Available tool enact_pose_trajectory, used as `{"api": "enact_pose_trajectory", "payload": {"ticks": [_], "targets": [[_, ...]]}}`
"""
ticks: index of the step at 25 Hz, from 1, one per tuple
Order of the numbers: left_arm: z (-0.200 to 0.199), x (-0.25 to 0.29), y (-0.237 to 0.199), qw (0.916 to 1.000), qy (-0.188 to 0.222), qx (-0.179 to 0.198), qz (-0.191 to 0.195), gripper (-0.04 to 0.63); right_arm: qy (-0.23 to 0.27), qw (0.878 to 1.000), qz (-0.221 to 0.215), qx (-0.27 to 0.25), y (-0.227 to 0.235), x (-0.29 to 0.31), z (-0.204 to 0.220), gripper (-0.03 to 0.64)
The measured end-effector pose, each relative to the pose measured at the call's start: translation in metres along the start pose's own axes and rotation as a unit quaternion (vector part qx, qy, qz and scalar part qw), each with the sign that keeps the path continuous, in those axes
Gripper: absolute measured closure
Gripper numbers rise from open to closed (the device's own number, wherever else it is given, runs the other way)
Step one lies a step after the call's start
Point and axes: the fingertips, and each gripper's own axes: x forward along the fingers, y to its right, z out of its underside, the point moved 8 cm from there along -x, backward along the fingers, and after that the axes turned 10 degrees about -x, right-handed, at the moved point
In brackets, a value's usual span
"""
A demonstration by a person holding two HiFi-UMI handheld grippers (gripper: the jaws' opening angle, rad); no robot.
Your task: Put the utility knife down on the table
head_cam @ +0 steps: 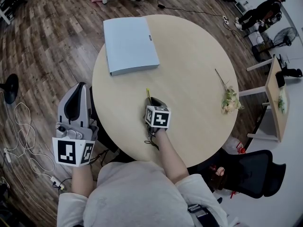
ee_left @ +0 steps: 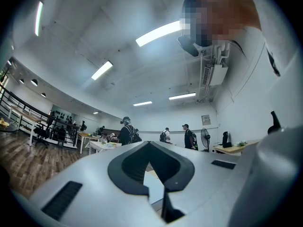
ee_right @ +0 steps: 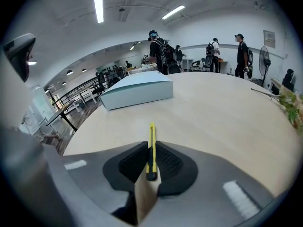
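The left gripper [head_cam: 79,86] hangs off the round table [head_cam: 199,56] at its 8 o'clock edge, jaws pressed together on nothing. Near 6 o'clock, the right gripper [head_cam: 152,100] clamps the yellow utility knife [ee_right: 152,148], which points toward 12. A flower sprig [head_cam: 229,98] lies at 3 o'clock.

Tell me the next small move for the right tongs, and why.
Probably lower the right tongs a little until the yellow utility knife rests on the round table. The tongs are shut on the knife over bare tabletop, well short of the light blue box and the flower sprig. Whether the knife touches the table yet cannot be told.
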Motion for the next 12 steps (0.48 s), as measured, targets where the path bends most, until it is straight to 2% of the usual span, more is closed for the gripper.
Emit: {"api": "enact_pose_trajectory", "payload": {"ticks": [7,12], "targets": [[-0.0035,-0.0036,-0.0008,1.0,0.001,0.002,-0.001,0.588,-0.001,1.0,0.008,-0.008,-0.0026,0.0005,-0.0009,0.551],[-0.0054,-0.0061,0.0047,1.0,0.004,0.005,0.004,0.588,0.017,1.0,0.007,-0.008,-0.0026,-0.0058,-0.0035,0.543]]}}
